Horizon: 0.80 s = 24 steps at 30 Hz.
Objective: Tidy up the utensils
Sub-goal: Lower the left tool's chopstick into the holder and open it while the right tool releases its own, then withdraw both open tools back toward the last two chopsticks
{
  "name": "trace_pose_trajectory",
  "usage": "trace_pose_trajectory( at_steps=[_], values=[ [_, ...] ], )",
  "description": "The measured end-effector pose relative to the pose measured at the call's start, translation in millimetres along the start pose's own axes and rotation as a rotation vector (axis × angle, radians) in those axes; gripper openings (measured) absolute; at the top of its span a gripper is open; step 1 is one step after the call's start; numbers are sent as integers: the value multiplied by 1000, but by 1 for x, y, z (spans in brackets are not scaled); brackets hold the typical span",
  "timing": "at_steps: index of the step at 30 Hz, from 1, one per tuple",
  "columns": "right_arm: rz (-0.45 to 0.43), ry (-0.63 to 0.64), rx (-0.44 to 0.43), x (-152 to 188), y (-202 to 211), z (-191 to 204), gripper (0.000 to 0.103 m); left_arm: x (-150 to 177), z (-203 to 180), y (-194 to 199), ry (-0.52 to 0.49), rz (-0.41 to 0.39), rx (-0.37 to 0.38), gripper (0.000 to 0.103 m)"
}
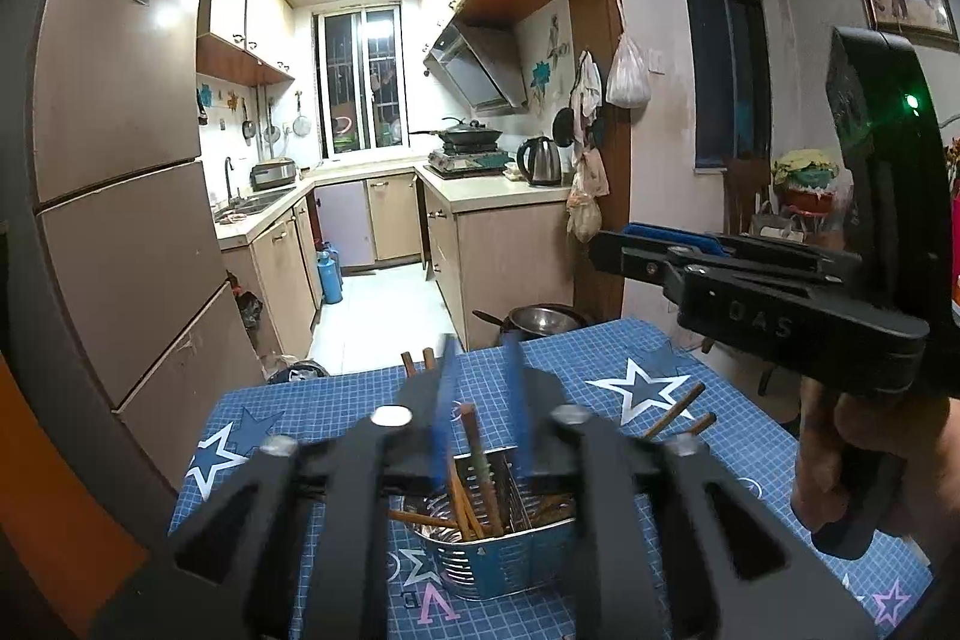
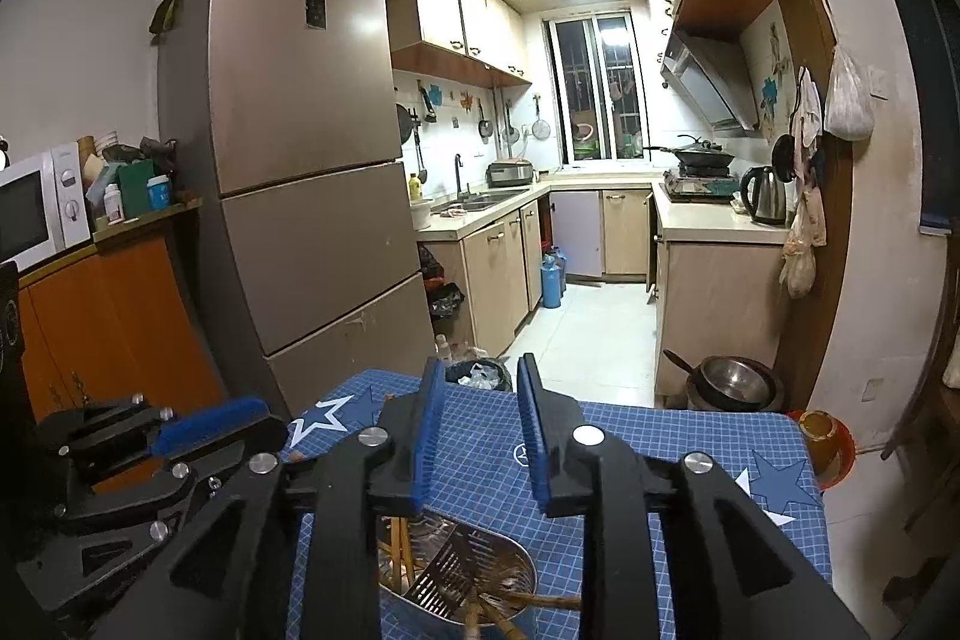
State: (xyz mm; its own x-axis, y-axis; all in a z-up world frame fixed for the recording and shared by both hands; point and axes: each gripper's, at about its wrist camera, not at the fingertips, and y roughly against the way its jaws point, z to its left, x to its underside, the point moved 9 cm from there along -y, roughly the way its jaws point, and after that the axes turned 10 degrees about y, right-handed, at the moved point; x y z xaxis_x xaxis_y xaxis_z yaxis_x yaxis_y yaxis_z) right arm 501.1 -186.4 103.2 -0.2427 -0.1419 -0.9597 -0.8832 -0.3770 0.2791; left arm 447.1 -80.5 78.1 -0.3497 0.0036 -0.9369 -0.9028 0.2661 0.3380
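Low in the left wrist view, centre: slotted stainless-steel utensil holder (image 1: 492, 550) on the blue grid-and-star tablecloth (image 1: 336, 418), several brown wooden chopsticks (image 1: 474, 478) leaning inside. Directly above the holder, left gripper (image 1: 483, 400), black with blue pads, jaws parted narrowly, one chopstick rising into the gap, no pad pressing on it. Beyond, to the right on the cloth, a loose pair of brown chopsticks (image 1: 678, 412); another pair of tips (image 1: 417, 361) showing behind the left finger. At right edge, a hand (image 1: 864, 454) around the black handle of the right gripper (image 1: 618, 244), seen side-on.

Low in the right wrist view: same holder (image 2: 480, 580), a slotted metal spatula (image 2: 450, 568) and chopsticks (image 2: 504, 616) within. Above it, right gripper (image 2: 477, 430), jaws slightly apart, nothing between. At far left, left gripper (image 2: 264, 424).

Farther back: bronze-coloured three-door fridge (image 2: 300, 160), then kitchen counter with steel electric kettle (image 2: 765, 193).
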Motion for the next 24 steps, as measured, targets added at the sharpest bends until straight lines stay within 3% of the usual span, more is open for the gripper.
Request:
trace_pose_trajectory(
  at_steps=[1, 2, 14, 19, 24],
  values=[
    [-1, 2, 1, -1, 2, 1, 28, -1, 1, 3, 1, -10, -5, 42],
    [-3, 4, 1, -1, 3, 2, 28, -2, 0, 4, 0, -15, -8, 45],
    [-32, 31, 4, -9, 35, 15, 32, -14, -7, 37, -5, -68, -5, 50],
    [-44, 47, 9, -1, 76, 28, 43, 6, -18, 75, -36, -80, 11, 55],
    [-58, 81, 40, 39, 149, 52, 67, 64, -29, 112, -73, -39, 32, 57]
  ],
)
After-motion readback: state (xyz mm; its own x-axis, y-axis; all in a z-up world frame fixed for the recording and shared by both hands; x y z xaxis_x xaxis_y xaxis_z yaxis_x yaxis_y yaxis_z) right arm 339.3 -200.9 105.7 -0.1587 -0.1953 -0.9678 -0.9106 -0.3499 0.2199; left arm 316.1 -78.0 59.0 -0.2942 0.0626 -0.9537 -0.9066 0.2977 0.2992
